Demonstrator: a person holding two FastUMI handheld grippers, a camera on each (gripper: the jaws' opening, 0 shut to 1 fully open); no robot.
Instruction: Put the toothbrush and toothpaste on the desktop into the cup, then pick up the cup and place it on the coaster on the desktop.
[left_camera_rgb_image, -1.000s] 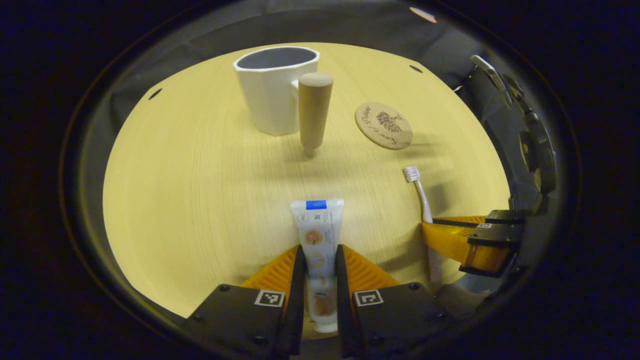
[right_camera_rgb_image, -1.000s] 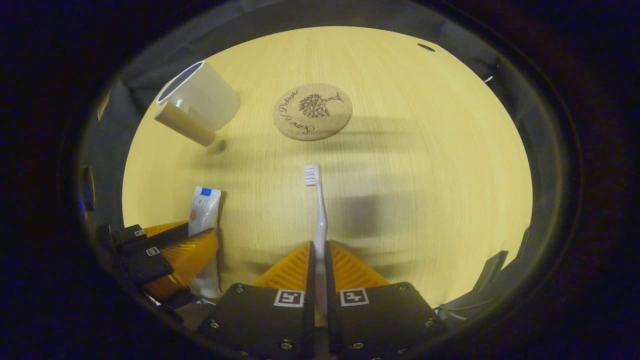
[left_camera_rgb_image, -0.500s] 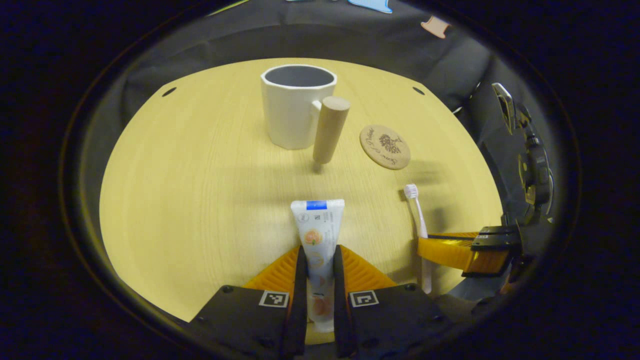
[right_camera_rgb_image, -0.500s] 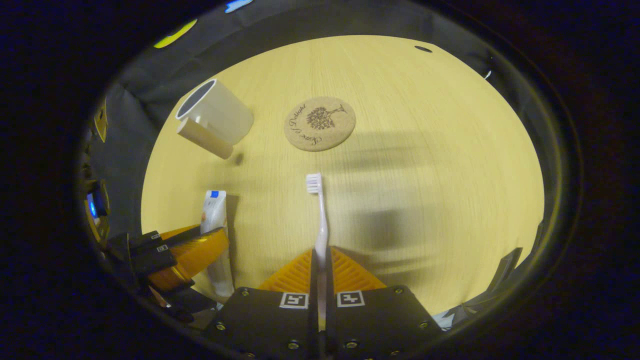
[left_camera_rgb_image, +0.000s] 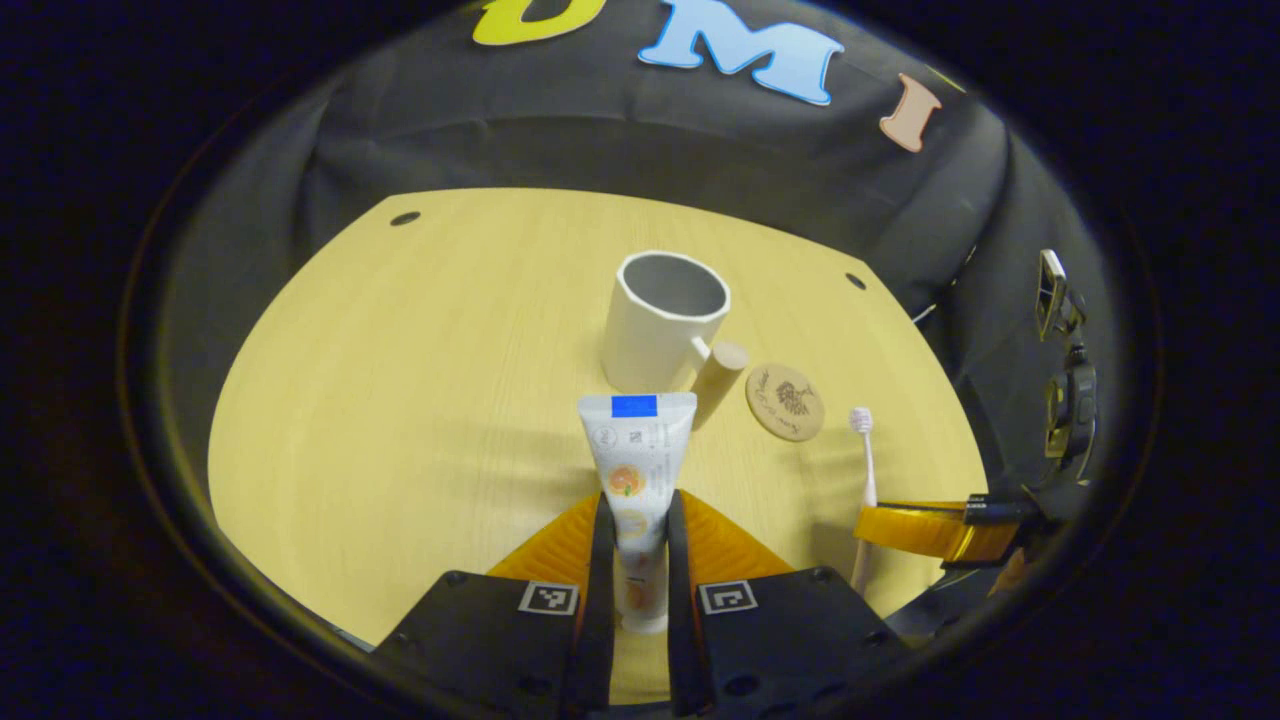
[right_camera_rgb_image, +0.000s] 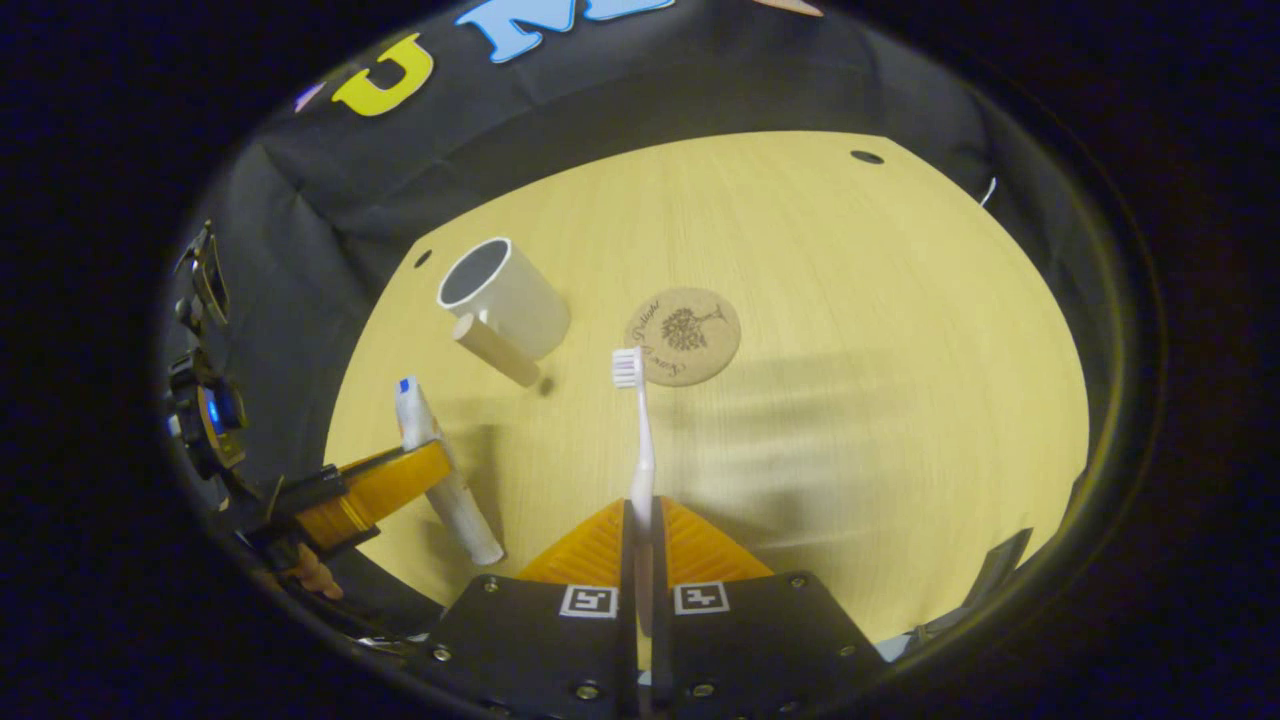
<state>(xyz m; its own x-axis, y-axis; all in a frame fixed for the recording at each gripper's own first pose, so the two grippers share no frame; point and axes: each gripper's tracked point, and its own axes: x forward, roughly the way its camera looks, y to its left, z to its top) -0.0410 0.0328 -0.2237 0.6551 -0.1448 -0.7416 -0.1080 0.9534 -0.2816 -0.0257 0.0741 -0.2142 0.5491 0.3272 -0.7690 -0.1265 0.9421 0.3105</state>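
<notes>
Pale yellow wood-grain tabletop (left_camera_rgb_image: 380, 400), rounded in outline, with small dark holes (left_camera_rgb_image: 405, 218) near its far edge; soft shadows fall across its right half in the right gripper view. Wrinkled black cloth wall (right_camera_rgb_image: 620, 90) rises directly behind the tabletop.

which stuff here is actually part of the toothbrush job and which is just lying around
Part of the job:
- white toothpaste tube with blue band, clamped in left gripper
- pale pink toothbrush, clamped in right gripper
- white cup with wooden peg handle
- round engraved cork coaster

Just there:
- light wooden desktop
- black cloth wall
</notes>
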